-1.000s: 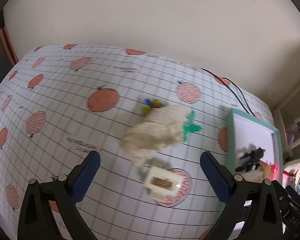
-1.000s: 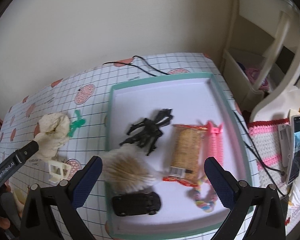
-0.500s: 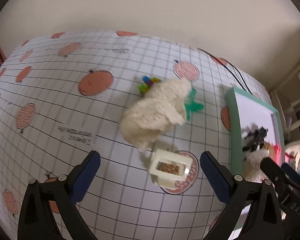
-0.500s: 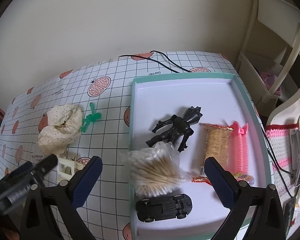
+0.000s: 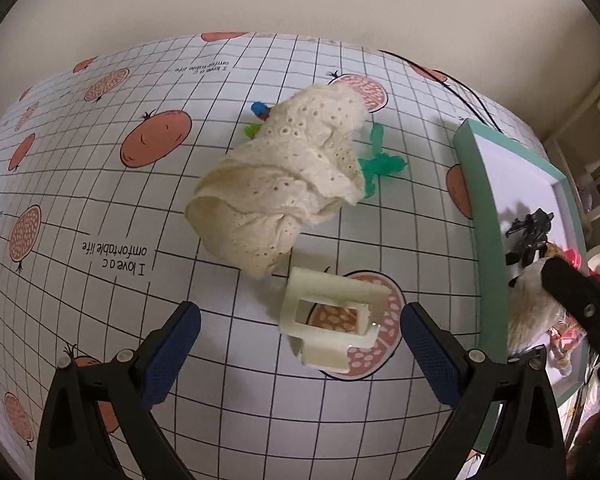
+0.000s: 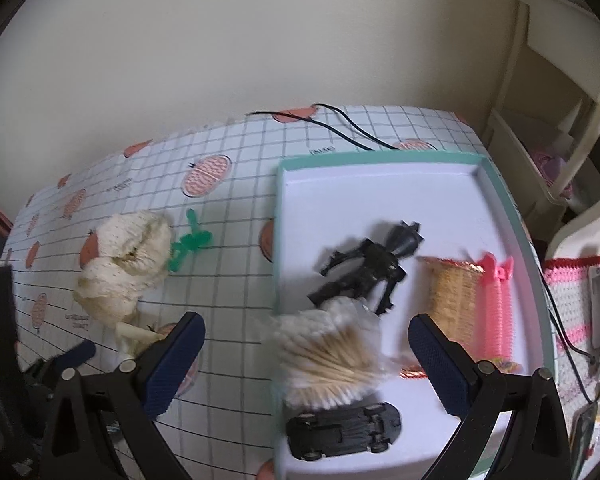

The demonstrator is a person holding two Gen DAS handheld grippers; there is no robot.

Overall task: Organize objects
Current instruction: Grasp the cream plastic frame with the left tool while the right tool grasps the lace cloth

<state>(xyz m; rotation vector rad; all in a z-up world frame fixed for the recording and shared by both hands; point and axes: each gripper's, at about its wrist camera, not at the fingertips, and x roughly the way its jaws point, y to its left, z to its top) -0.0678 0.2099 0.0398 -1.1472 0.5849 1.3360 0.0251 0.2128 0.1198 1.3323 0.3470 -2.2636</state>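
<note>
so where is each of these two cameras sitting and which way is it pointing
Left wrist: sits on the left gripper, looking forward and down at the checked tablecloth; the cream frame lies between its open blue-padded fingers, the cream cloth beyond.
Right wrist: sits on the right gripper, looking down at the teal tray; its open fingers flank the cotton swabs.
Shared: cream cloth, green toy, tray, black figure; each view catches the other gripper.

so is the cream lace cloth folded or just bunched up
Bunched up. The cream lace cloth sits in a crumpled heap on the table mat, with no flat layers or straight edges, partly covering a green toy.
</note>
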